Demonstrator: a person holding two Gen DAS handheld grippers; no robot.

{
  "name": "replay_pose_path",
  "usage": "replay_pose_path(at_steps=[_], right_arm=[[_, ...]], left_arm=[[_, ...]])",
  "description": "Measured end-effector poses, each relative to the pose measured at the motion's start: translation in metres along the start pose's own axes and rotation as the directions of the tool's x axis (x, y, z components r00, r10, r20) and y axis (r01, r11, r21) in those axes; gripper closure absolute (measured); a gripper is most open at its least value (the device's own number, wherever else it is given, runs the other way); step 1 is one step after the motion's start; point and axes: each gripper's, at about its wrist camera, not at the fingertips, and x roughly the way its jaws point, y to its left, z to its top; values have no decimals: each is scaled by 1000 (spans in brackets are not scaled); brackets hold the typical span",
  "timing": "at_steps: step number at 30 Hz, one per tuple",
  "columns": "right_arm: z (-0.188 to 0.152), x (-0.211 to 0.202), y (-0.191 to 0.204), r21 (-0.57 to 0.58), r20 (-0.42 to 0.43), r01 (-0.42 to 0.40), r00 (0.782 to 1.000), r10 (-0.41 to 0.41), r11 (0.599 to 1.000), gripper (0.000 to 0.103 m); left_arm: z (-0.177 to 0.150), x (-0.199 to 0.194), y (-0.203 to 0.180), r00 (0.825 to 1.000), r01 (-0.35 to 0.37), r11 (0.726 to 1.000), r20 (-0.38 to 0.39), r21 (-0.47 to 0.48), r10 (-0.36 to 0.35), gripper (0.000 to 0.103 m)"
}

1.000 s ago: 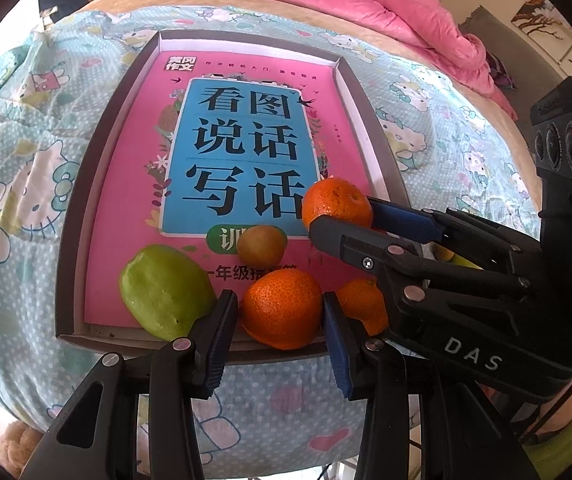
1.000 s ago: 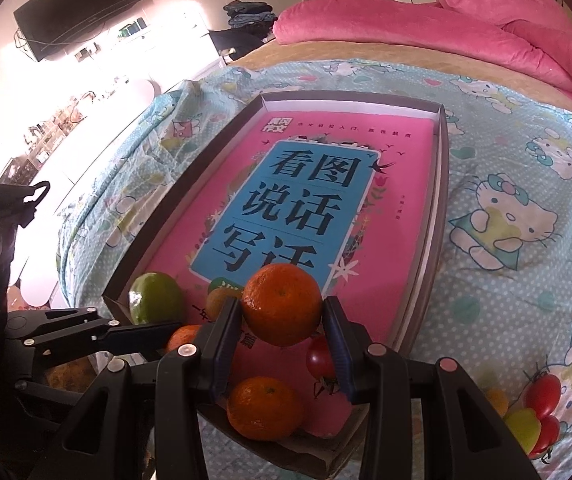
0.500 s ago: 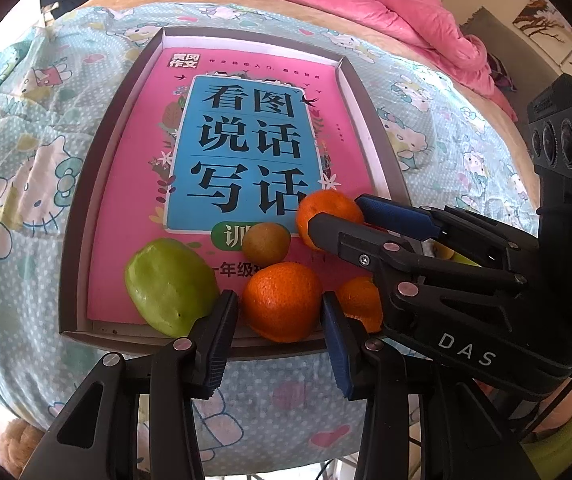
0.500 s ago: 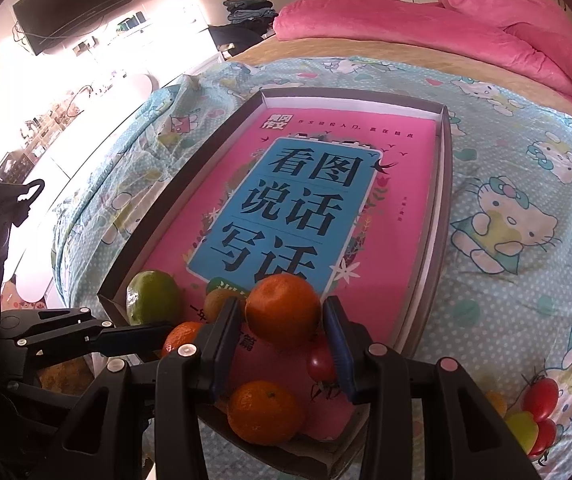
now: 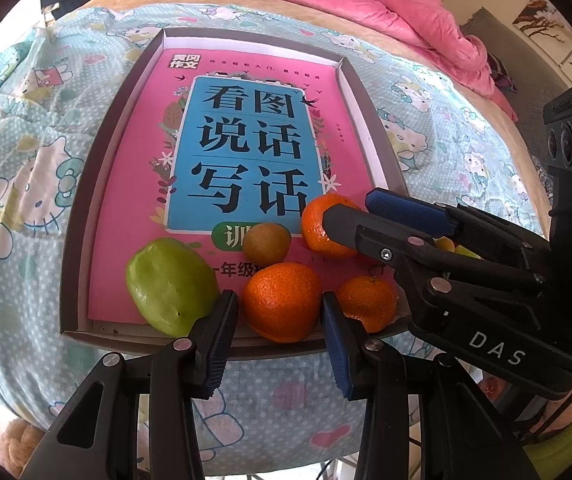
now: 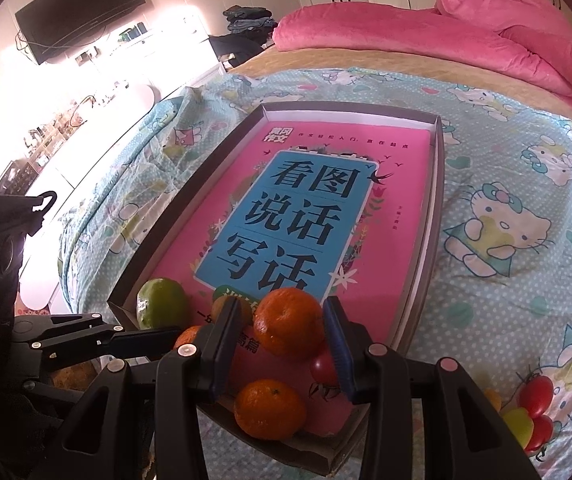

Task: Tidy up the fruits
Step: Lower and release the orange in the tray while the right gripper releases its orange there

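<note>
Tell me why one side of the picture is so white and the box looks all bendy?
Right wrist view: window light washes out the left side near the television, hiding detail there. Left wrist view: evenly lit, no glare. Both views: the fisheye lens bows the straight walls of the box, and dark corners ring each picture.
</note>
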Motion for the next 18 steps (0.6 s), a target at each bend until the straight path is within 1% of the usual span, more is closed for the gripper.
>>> replay_pose_path(at_steps=[18], right_arm=[[-3,-7,-2,7,10,11,1000,-11,1000,60]], left_arm=[[1,-3,0,1000,-7,1000,11,-2,7,59]])
